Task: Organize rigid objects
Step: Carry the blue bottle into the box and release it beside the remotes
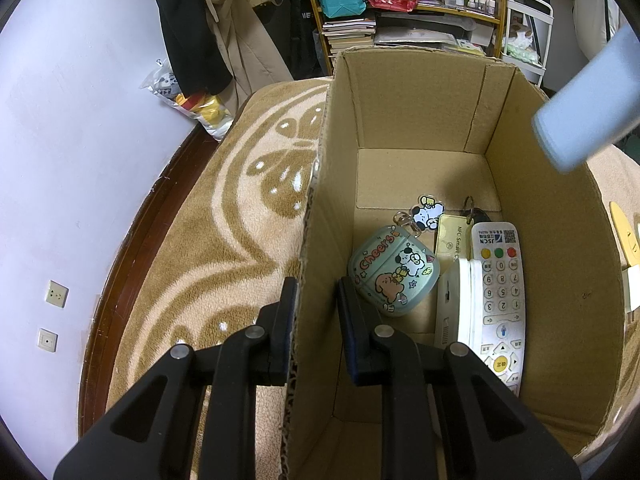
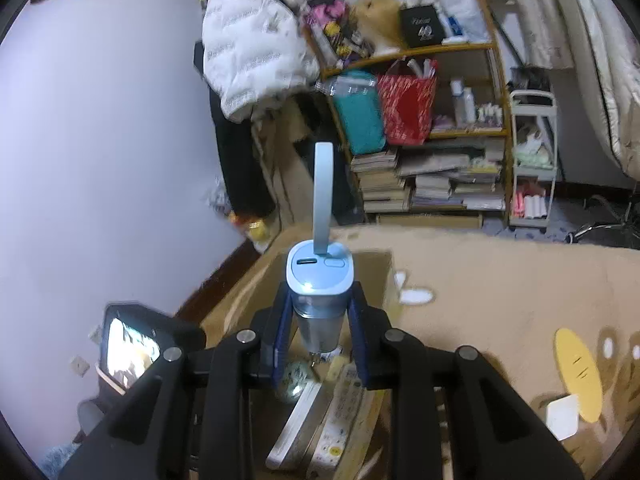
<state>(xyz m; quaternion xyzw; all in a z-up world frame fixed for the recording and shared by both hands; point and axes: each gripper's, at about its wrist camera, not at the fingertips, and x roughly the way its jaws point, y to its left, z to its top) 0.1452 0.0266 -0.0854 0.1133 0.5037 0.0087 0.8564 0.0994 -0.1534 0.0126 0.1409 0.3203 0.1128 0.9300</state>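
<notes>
Clamped on the near wall of the cardboard box, the left gripper steadies it on the blanket. Inside lie an earbud case and a remote. Rightward, the right gripper grips a pale-blue power bank above the box.

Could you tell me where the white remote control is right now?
The white remote control lies inside the cardboard box, by its right wall, beside a white slab.

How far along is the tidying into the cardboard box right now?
Done: the earbud case, key card, white remote and a flat white device already lie in the cardboard box. In hand: the left tool is clamped on the box wall, and the right tool holds a pale blue power bank above the box. Left: a yellow item and white block on the blanket.
</notes>
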